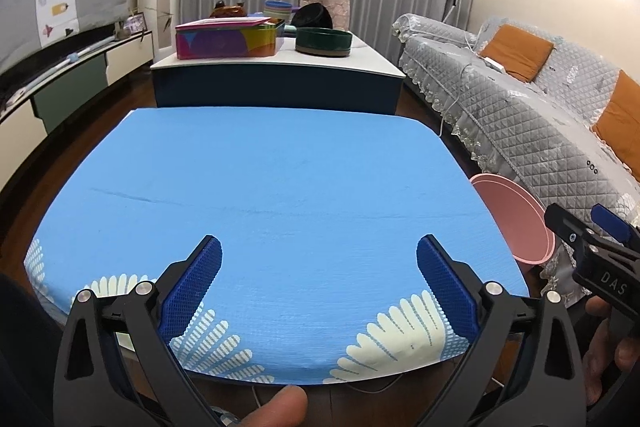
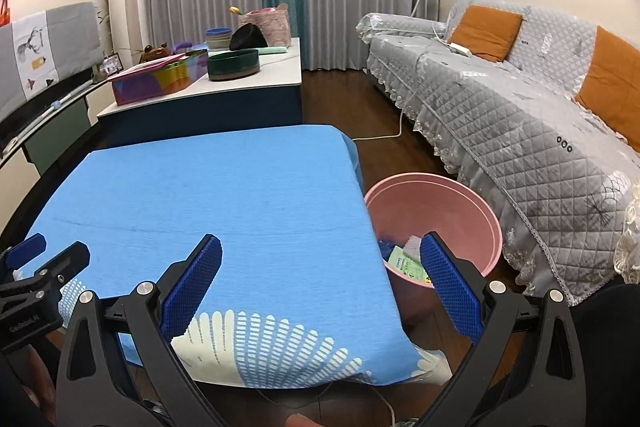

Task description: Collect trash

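With both grippers' fingers (image 1: 208,279) spread and empty, the blue worktop (image 1: 280,187) ahead should be checked (no trash visible) against the pink bin (image 2: 472,203) beyond the right finger.

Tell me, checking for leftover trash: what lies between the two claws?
Only bare blue tablecloth, seen in both wrist views. Both the left claw and right claw are open.

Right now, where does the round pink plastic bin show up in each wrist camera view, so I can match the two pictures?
Left wrist view: the round pink plastic bin sits at the right edge, partly hidden behind the table corner.
Right wrist view: the bin is right of centre on the floor, with paper scraps inside.
Shared landmark: the blue tablecloth with white fan patterns, directly left of the bin in both views.
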`<state>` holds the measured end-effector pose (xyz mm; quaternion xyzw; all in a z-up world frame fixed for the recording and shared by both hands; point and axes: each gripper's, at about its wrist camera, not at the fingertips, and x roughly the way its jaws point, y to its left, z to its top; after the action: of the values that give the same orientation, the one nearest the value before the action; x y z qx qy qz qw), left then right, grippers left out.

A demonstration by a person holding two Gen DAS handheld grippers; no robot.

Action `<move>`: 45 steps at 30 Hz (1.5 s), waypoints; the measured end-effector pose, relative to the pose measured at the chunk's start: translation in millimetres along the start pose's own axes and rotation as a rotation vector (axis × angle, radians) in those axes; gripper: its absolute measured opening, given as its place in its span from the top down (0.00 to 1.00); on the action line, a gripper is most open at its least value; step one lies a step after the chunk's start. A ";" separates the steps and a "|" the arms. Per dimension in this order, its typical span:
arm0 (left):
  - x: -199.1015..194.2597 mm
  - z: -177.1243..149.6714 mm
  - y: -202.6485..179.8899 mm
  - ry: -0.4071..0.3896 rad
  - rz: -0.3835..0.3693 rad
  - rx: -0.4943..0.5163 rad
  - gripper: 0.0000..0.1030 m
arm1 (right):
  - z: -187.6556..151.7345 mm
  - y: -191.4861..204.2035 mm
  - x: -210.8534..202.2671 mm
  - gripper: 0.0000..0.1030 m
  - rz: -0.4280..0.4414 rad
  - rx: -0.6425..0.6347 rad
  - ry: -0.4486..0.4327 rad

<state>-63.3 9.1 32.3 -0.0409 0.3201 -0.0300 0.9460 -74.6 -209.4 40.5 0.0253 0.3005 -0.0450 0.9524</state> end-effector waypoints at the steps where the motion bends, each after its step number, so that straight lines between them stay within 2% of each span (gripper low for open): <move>1: -0.2 -0.2 0.4 0.003 -0.002 -0.005 0.08 | 0.2 1.2 0.0 0.05 0.000 -0.003 -0.001; 45: 0.2 0.4 -6.3 -0.009 -0.010 0.005 0.08 | -1.9 0.1 -4.5 0.05 -0.012 -0.013 -0.017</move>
<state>-63.1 2.8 33.1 -0.0403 0.3156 -0.0352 0.9474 -79.3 -208.9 41.6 0.0170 0.2927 -0.0490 0.9548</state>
